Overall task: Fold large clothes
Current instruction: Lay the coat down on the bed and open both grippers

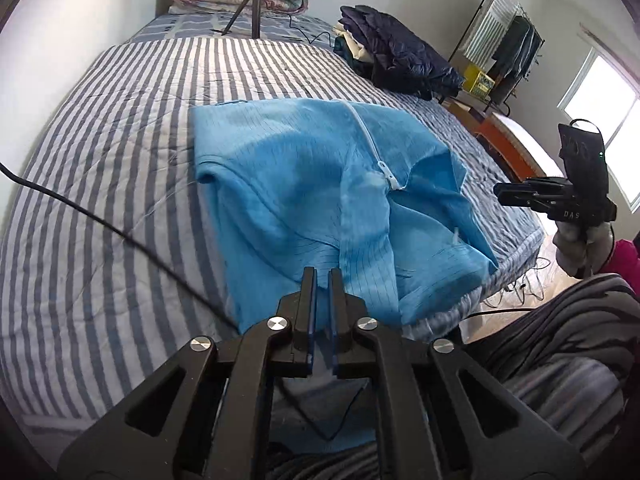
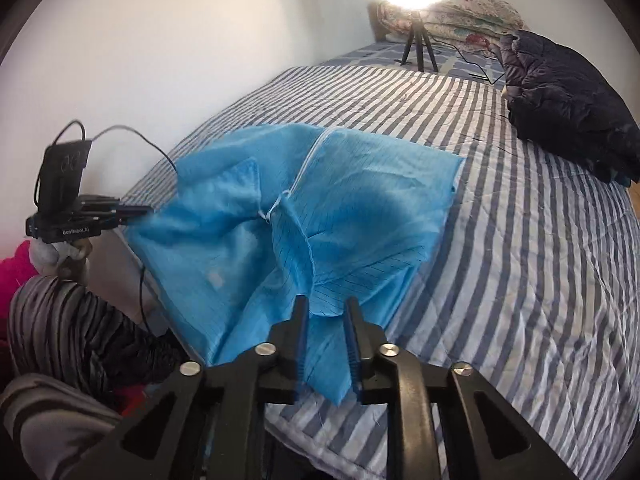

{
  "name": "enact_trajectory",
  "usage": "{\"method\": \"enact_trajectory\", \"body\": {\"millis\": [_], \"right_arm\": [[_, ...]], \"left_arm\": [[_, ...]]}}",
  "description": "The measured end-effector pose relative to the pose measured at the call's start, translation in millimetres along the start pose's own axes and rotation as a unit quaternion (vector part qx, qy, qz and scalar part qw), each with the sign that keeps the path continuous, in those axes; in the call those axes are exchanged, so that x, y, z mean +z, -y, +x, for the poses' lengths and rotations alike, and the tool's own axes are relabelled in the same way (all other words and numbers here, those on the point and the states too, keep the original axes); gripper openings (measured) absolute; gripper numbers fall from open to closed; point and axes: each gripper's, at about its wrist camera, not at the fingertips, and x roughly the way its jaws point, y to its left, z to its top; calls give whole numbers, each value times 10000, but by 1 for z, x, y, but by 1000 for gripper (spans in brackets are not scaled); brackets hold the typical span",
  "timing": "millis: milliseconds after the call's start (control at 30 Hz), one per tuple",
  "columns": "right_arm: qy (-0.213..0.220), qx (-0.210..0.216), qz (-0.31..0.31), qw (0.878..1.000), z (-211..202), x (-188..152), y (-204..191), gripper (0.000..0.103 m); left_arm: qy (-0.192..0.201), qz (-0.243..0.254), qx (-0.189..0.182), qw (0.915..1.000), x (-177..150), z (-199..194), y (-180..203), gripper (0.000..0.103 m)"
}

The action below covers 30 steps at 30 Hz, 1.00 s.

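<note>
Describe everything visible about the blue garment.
The blue garment is thin, light-blue cloth with fine dark pinstripes and a white zipper partly open. It lies crumpled, front up, on the striped bed, its near edge hanging over the side. The left gripper pinches its near hem; the right gripper straddles a fold, jaws apart.

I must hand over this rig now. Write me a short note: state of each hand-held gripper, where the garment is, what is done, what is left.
Left hand-held gripper: nearly shut, at the near edge of the blue garment; a grip on cloth cannot be confirmed.
Right hand-held gripper: open, cloth between its fingers, not clamped.
Garment: on the striped bed, zipper up, near part rumpled.
Done: partly folded, it seems.
Left: flatten, finish folding.
</note>
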Motion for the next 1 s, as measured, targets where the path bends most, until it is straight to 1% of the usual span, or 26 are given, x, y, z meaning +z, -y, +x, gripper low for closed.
{"method": "enact_trajectory", "body": {"millis": [33,67,100,133,167,200,233,267,333,367,433,500,567,600,633,667,700,733,767,833,867,900,933,967,1000], "right_arm": [[50,55,28,10000,-4,-1,1,25],[143,117,95,9998,-12,-1,5,30],[186,167,144,9996,-14,-2,8,33],[222,232,242,9992,-18,-3,11,38],[250,280,400,9985,-18,-1,17,46],[273,293,505,9979,-16,1,22,49],[317,318,696,9966,-13,4,29,53],[328,346,835,9954,-11,3,32,53],[325,385,1082,9929,-1,5,41,53],[311,415,1216,9912,5,7,46,54],[305,589,1511,9863,18,10,57,54],[321,774,1764,9807,27,12,66,54],[340,922,1987,9751,38,15,75,55],[328,956,2036,9738,42,16,77,55],[312,982,2082,9726,47,16,79,55],[292,1004,2135,9713,52,17,81,55],[274,1033,2177,9702,56,17,83,55],[253,1082,2251,9680,60,17,85,49],[228,1184,2340,9647,64,17,87,32],[181,1246,2413,9623,66,19,88,9],[231,1276,2386,9624,63,19,87,7],[269,1309,2332,9632,61,21,86,6],[295,1253,2218,9666,59,21,84,4],[295,1128,2108,9705,59,21,82,3],[199,1031,2076,9726,64,20,83,3]], "left_arm": [[66,-74,5,10000,1,-6,-5,22],[162,-238,-17,9996,2,-13,-12,30],[254,-417,-82,9988,5,-18,-21,43],[367,-615,-129,9974,8,-22,-29,48],[435,-787,-124,9959,14,-23,-38,50],[460,-995,-118,9939,20,-22,-48,56],[475,-1241,-222,9909,25,-20,-59,60],[483,-1452,-367,9875,30,-16,-68,60],[520,-1934,-522,9783,39,-7,-88,60],[521,-2089,-631,9745,41,-4,-95,60],[451,-2525,-960,9618,47,11,-110,60],[381,-2779,-1123,9533,52,23,-120,60],[286,-2858,-1180,9506,56,36,-124,60],[240,-2875,-1150,9505,58,42,-125,57],[182,-2919,-1183,9489,59,50,-127,43],[127,-2941,-1221,9478,59,55,-126,33],[27,-2960,-1215,9474,60,62,-126,13],[-41,-2941,-1161,9487,61,67,-125,7],[-15,-2906,-1101,9505,62,67,-125,6],[68,-2783,-1031,9549,63,63,-122,5],[117,-2698,-972,9579,63,61,-121,4],[75,-2595,-792,9625,63,62,-120,4],[-11,-2459,-582,9675,62,68,-117,4],[-88,-2350,-480,9708,63,76,-112,4],[-196,-2226,-370,9740,61,84,-108,4]]}}
